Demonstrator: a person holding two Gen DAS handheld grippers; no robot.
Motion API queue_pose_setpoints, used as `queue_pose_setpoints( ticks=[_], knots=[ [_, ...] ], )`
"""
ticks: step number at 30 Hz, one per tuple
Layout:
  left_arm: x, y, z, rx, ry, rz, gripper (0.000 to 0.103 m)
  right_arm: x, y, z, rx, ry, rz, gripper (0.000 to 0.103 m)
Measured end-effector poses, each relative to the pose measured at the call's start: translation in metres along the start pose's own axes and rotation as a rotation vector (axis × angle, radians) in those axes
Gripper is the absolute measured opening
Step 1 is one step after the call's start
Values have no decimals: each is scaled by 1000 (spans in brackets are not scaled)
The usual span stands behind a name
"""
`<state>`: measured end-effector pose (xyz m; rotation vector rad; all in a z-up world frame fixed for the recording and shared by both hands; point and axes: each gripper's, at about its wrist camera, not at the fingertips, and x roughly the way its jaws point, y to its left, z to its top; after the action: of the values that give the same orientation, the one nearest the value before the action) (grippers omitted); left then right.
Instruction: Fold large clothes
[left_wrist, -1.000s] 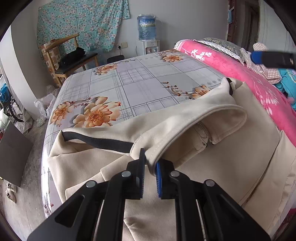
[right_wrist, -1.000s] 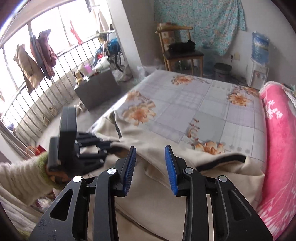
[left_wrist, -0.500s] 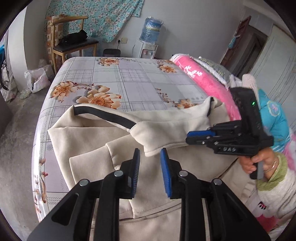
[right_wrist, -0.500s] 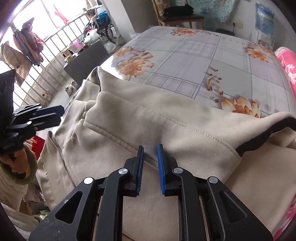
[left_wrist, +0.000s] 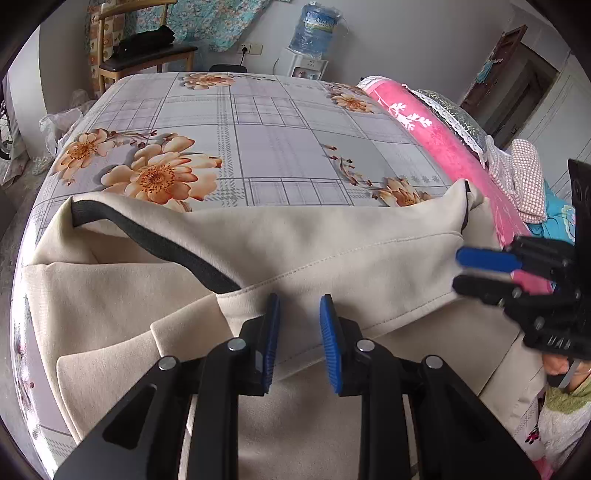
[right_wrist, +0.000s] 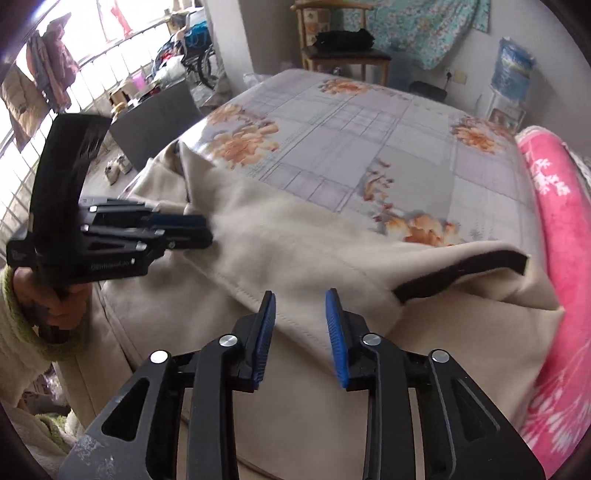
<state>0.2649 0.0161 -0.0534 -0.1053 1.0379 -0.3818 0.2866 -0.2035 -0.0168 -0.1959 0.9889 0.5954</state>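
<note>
Coat, cream with black trim, lies half-folded across the near end of your bed, and both your left hand-held gripper and right hand-held gripper, jaws narrowly parted and just opened, grip nothing, apparently so the fold settles.

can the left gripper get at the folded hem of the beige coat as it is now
Probably yes: the left gripper is open with the beige coat's stitched hem right at its fingertips, nothing between, and the right gripper off to the side.

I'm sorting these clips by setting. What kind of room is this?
Most likely a lived-in home bedroom: a bed with a floral sheet, a rolled pink blanket, and a water dispenser by the wall.
</note>
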Motion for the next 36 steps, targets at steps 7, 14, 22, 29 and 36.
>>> queue_pose_setpoints(
  ticks=[7,14,22,29,36],
  knots=[
    [-1,0,-4,5,-19,-1,23,13,-32,4,49,1,-85,31],
    [-1,4,-5,-2,-38,-27,23,6,-28,6,75,31,-162,30],
    [-2,10,-9,-19,-63,-63,23,21,27,39,-46,-43,-40,30],
    [-8,12,-9,-30,-66,-95,23,51,30,23,-23,52,-66,32],
    [-8,3,-19,19,-51,-78,23,47,40,-3,-42,52,-62,34]
  ],
)
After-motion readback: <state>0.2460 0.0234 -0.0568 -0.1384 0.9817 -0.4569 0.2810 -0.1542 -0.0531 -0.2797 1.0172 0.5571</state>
